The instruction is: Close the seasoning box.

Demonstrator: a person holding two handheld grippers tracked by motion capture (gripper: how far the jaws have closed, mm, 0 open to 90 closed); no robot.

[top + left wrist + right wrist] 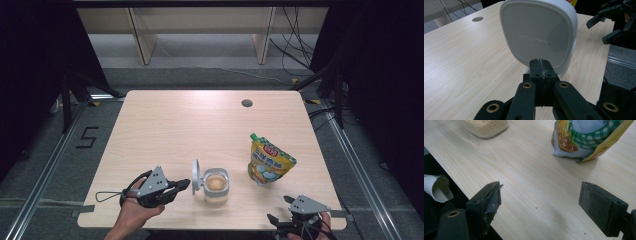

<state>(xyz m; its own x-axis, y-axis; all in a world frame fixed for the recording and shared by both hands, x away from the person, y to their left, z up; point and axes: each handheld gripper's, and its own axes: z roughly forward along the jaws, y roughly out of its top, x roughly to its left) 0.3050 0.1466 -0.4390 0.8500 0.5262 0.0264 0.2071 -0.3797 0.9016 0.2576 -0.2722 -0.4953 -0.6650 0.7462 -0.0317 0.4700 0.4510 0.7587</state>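
The left gripper sat by the jar near the front edge of the desk. The jar's white lid stood straight up on the jar's left side, flipped open. In the left gripper view the black jaws were pressed tight together, right at the bottom edge of the lid. I could not tell if a thin bit of the lid was pinched between them or if they only touched it.

So the jar was already open. Inside it was something tan and grainy.

The bright yellow and green pouch stood to the right of the jar, a little apart from it. Its green cap looked shut, and nothing touched it.

The right gripper waited at the front right corner of the desk. Its jaws were spread wide with nothing in them, and they pointed toward the pouch.

I think opening the lid was done. Picking up the pouch was probably next.
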